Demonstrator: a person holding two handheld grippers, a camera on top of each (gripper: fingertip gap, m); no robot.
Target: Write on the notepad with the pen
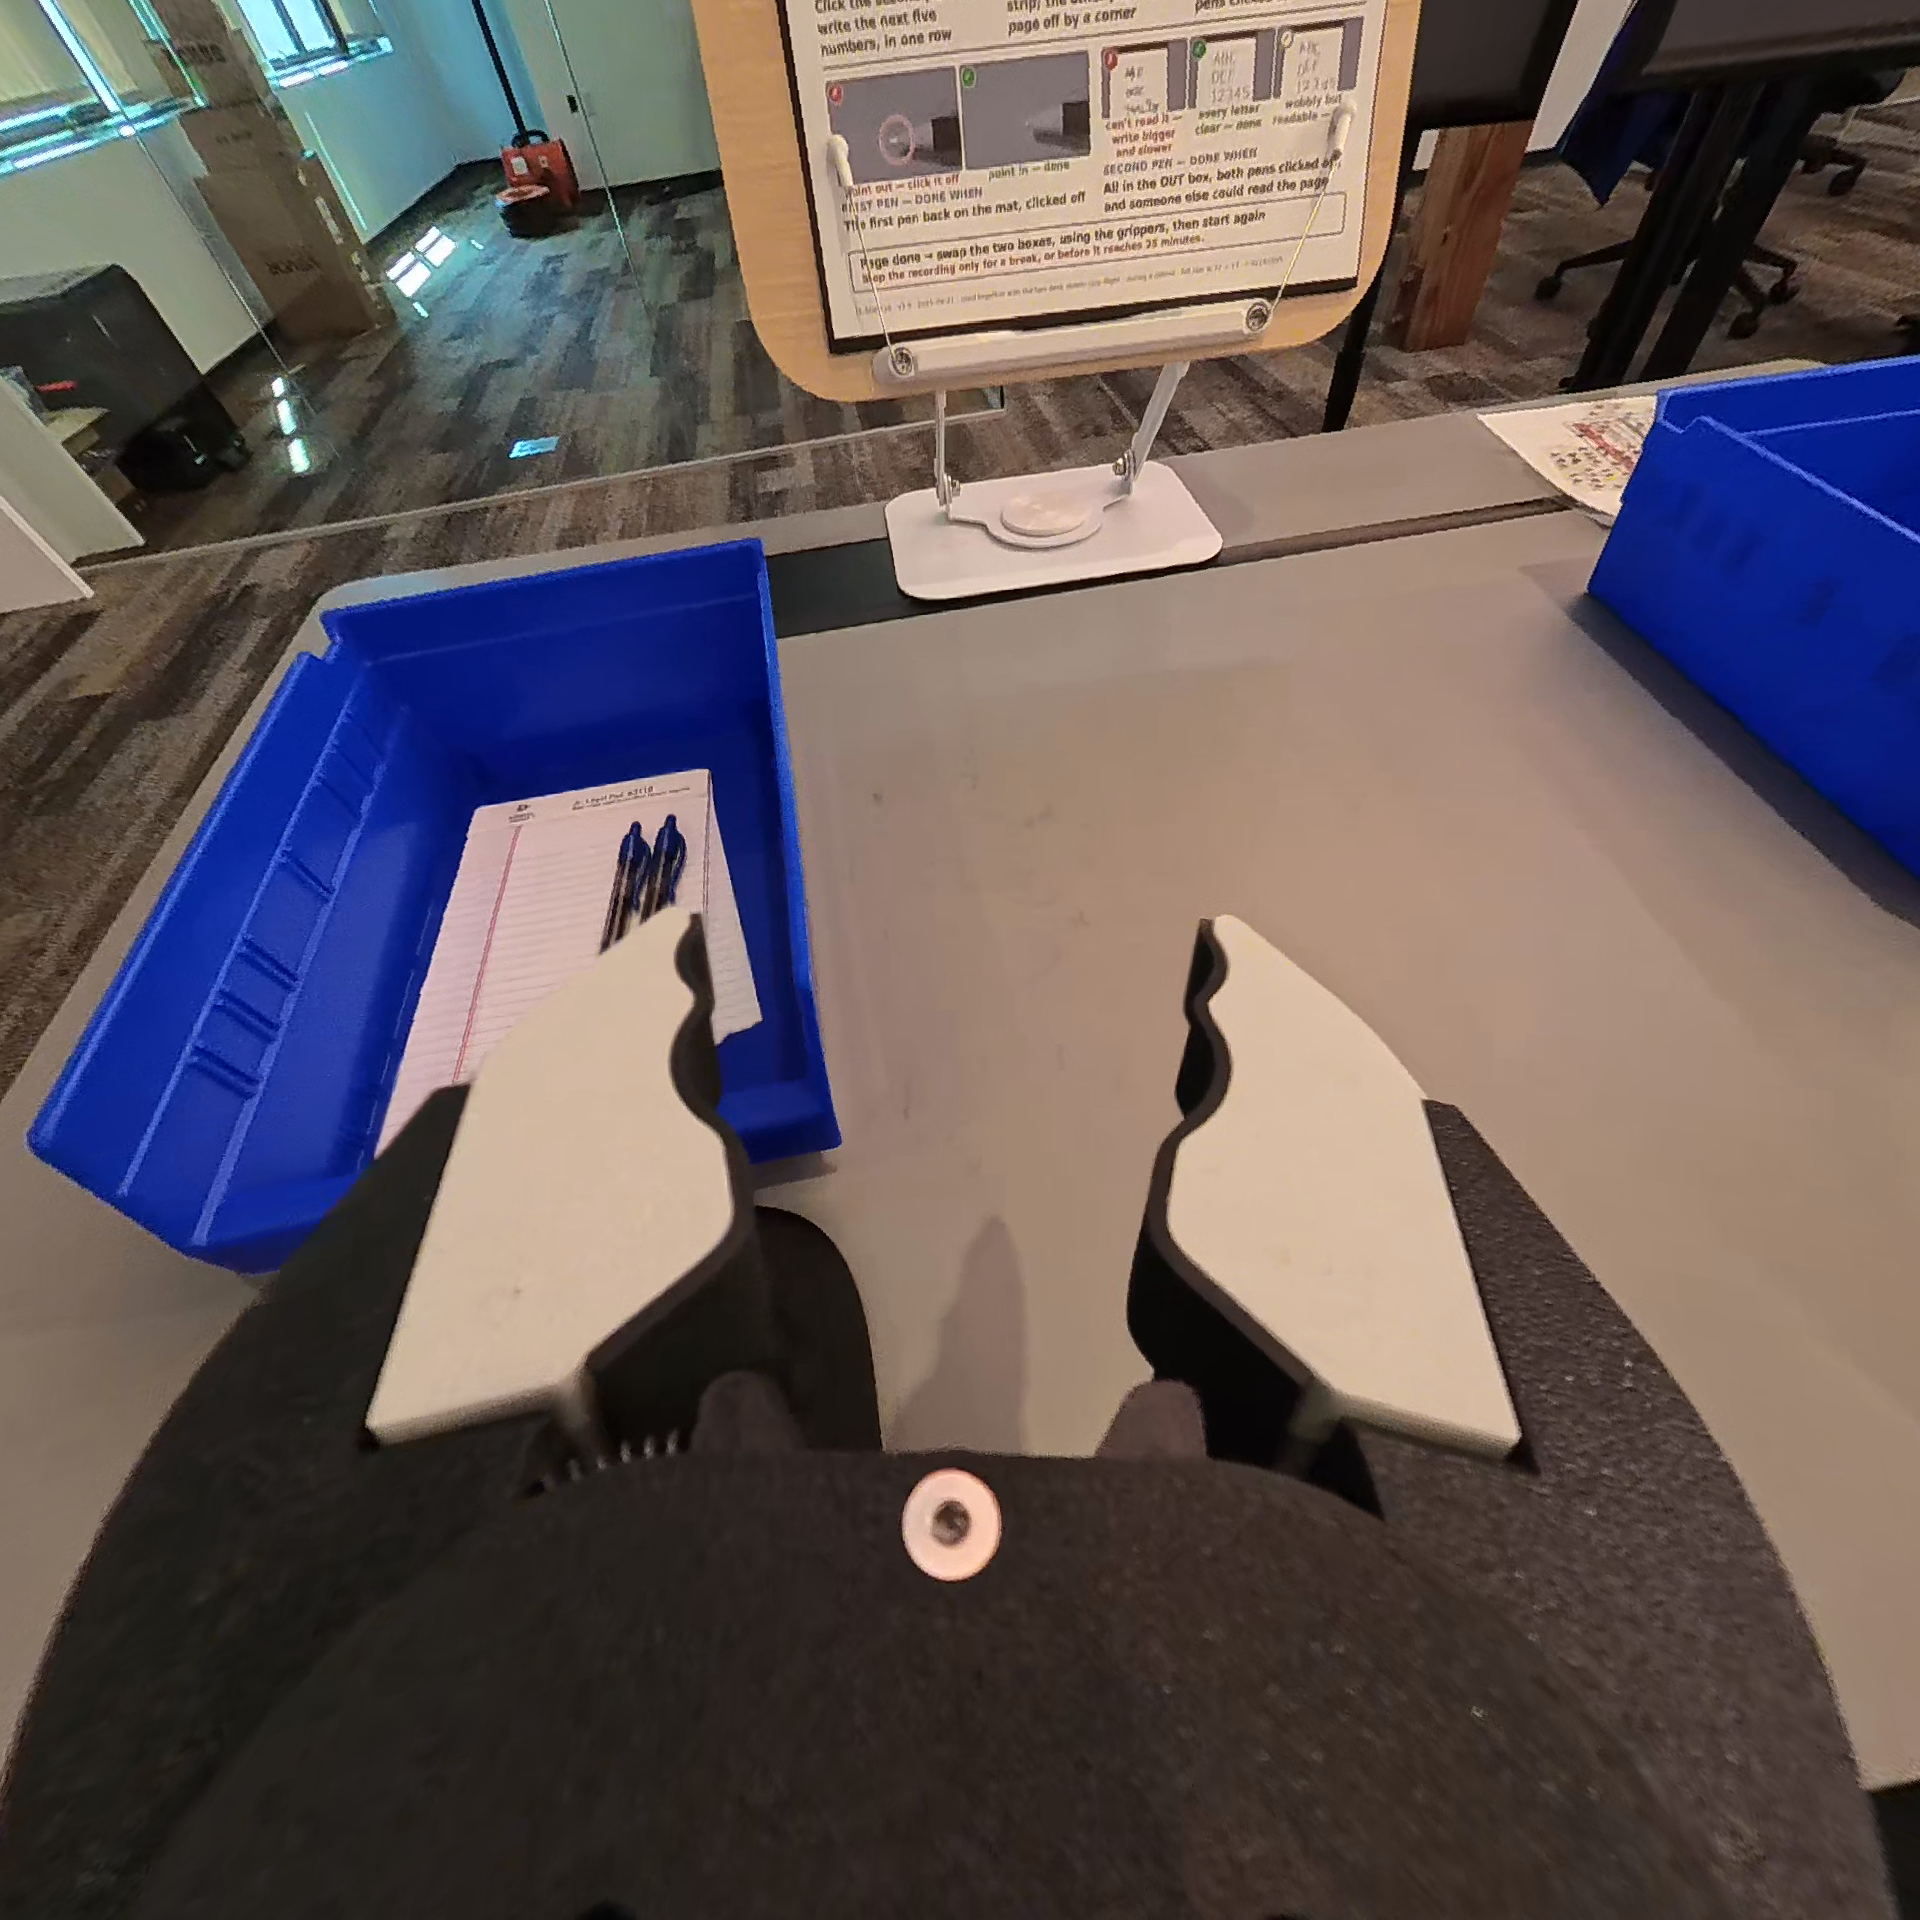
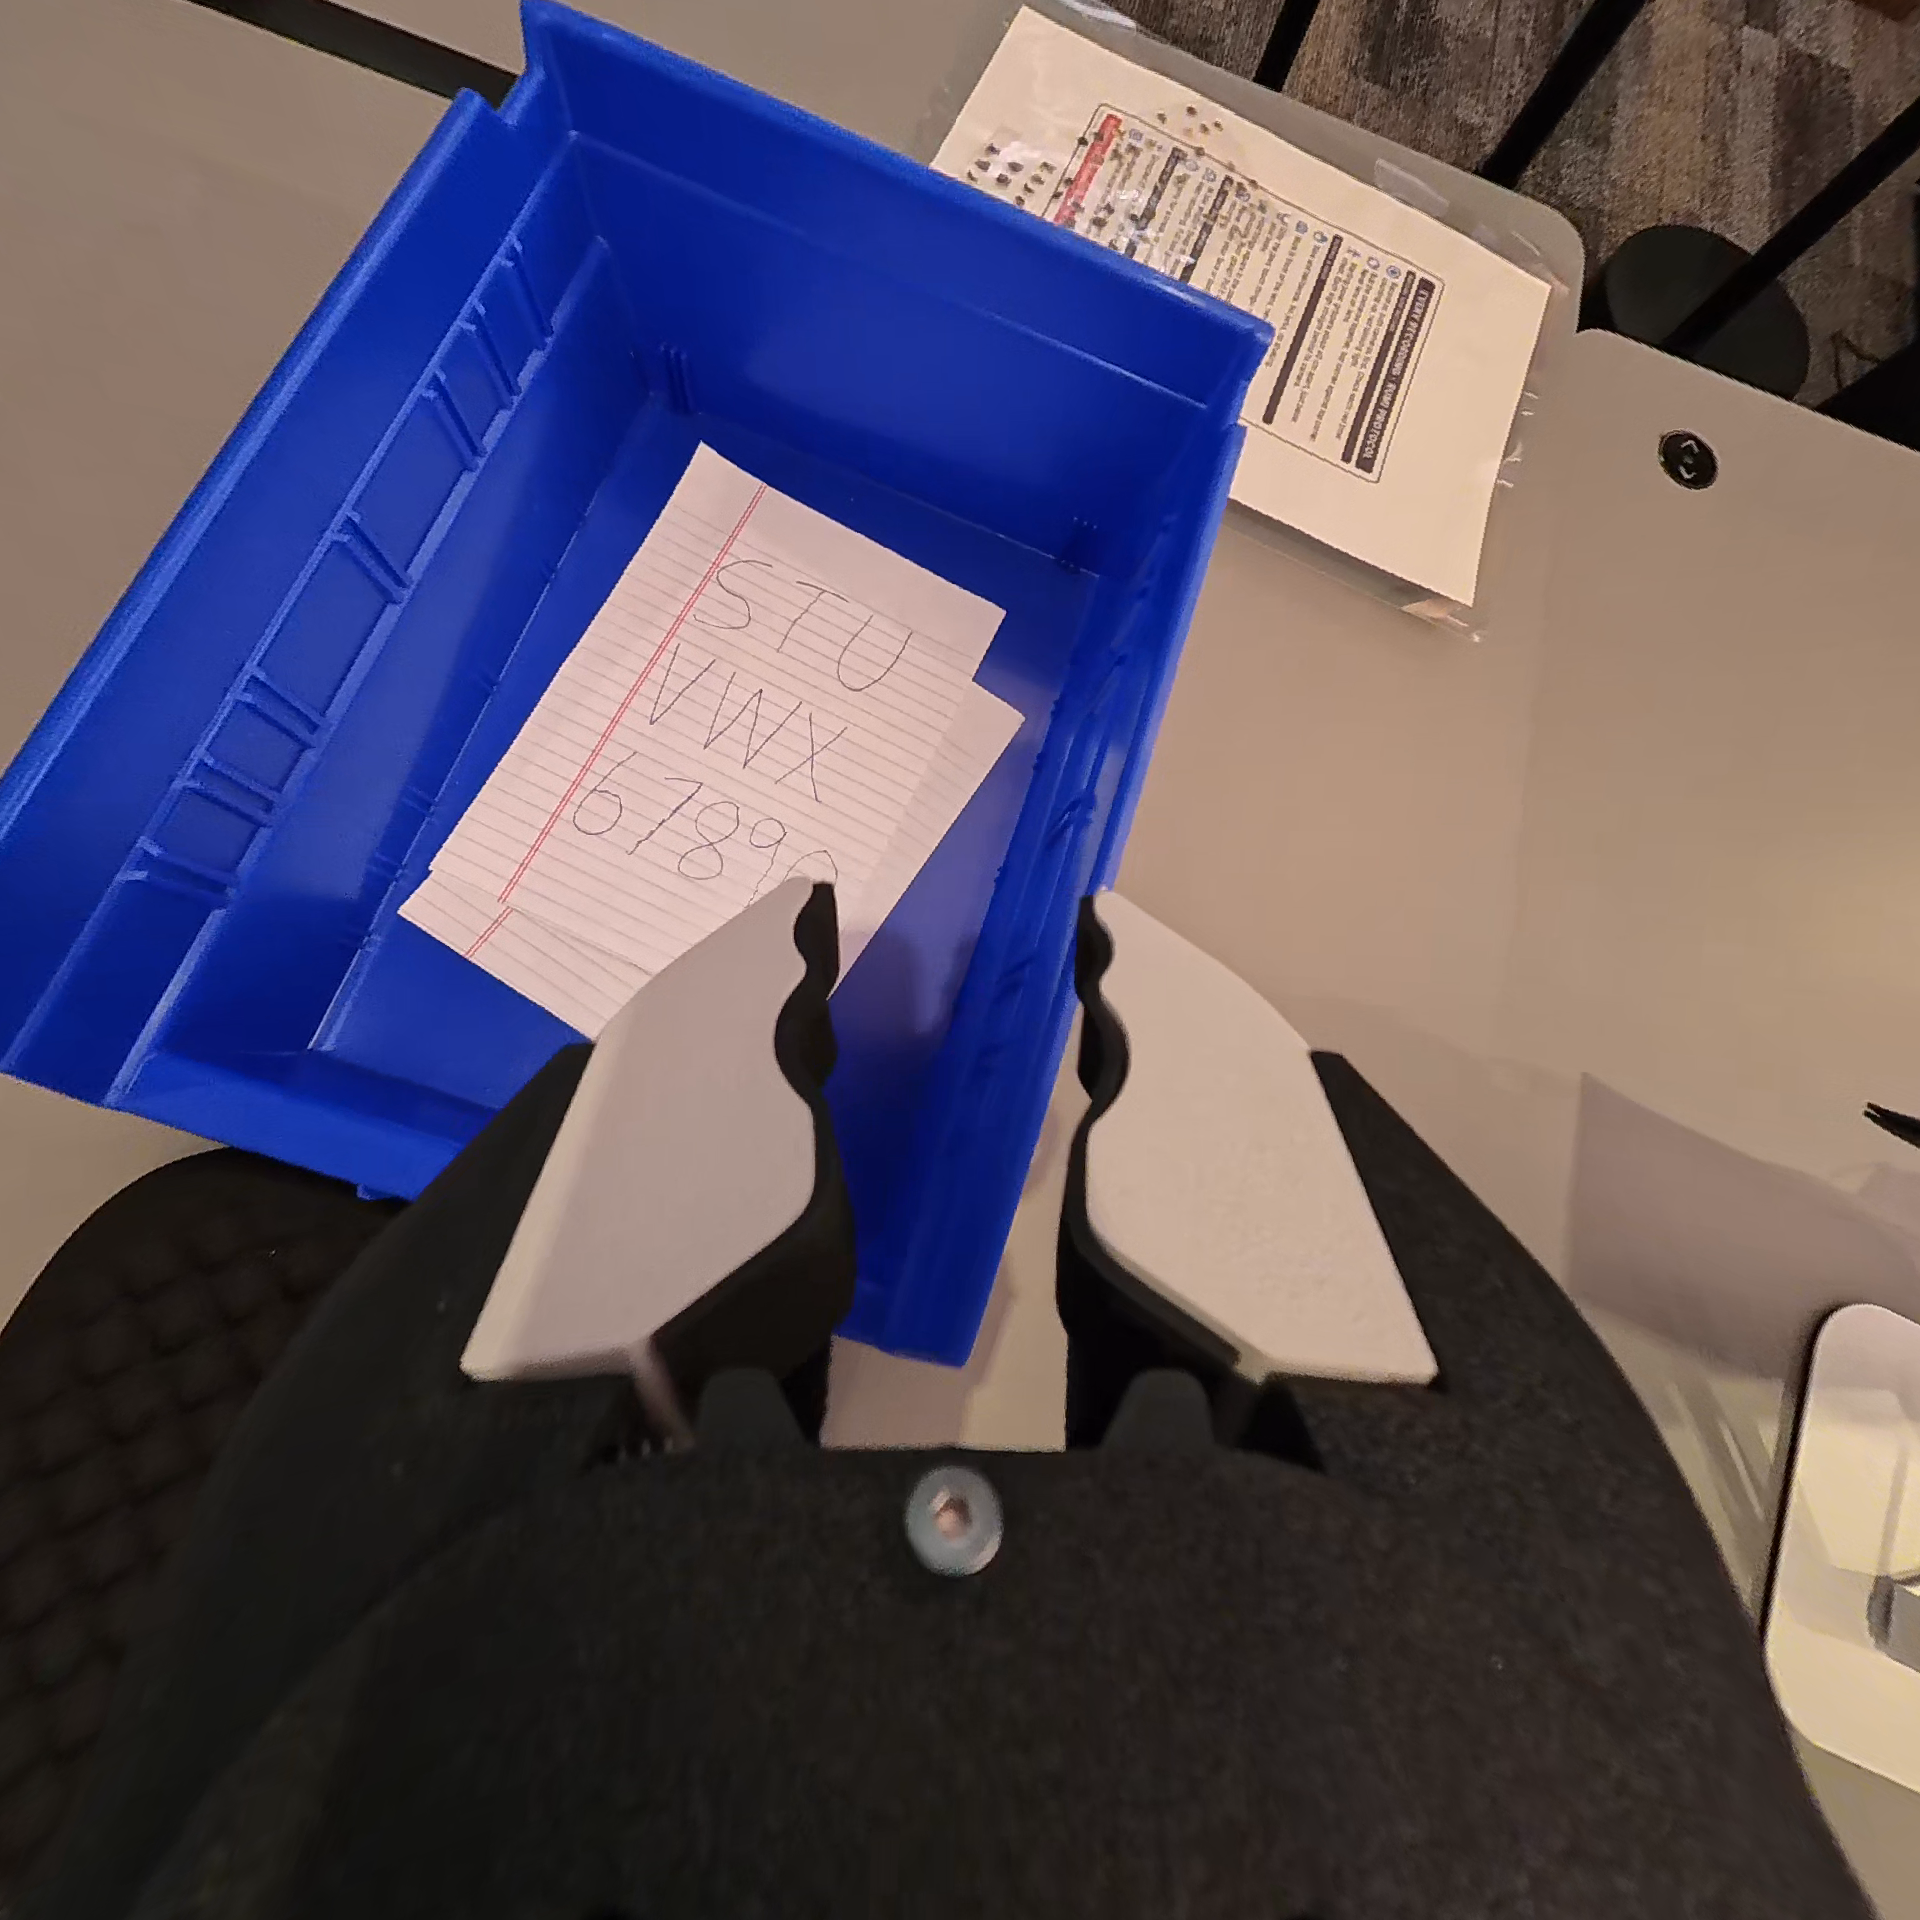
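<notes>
In the left wrist view a white lined notepad (image 1: pixel 540 914) lies in a blue bin (image 1: pixel 260 935) at the table's left. Two blue pens (image 1: pixel 649 862) lie side by side on the pad. My left gripper (image 1: pixel 951 935) is open and empty, above the grey table just right of that bin; its left finger hides the pad's near corner. In the right wrist view my right gripper (image 2: pixel 951 899) is open and empty, with its fingers to either side of the right wall of a second blue bin (image 2: pixel 312 540). Handwritten lined pages (image 2: pixel 748 727) lie loose in that bin.
A document stand (image 1: pixel 1049 530) with an instruction sheet (image 1: pixel 1081 156) stands at the table's far edge. The second bin also shows in the left wrist view (image 1: pixel 1787 603) at the right. A printed sheet in a plastic sleeve (image 2: pixel 1278 301) lies behind it. A white object (image 2: pixel 1849 1558) sits at the right. Some 60 cm of space lies between my two pairs of fingers.
</notes>
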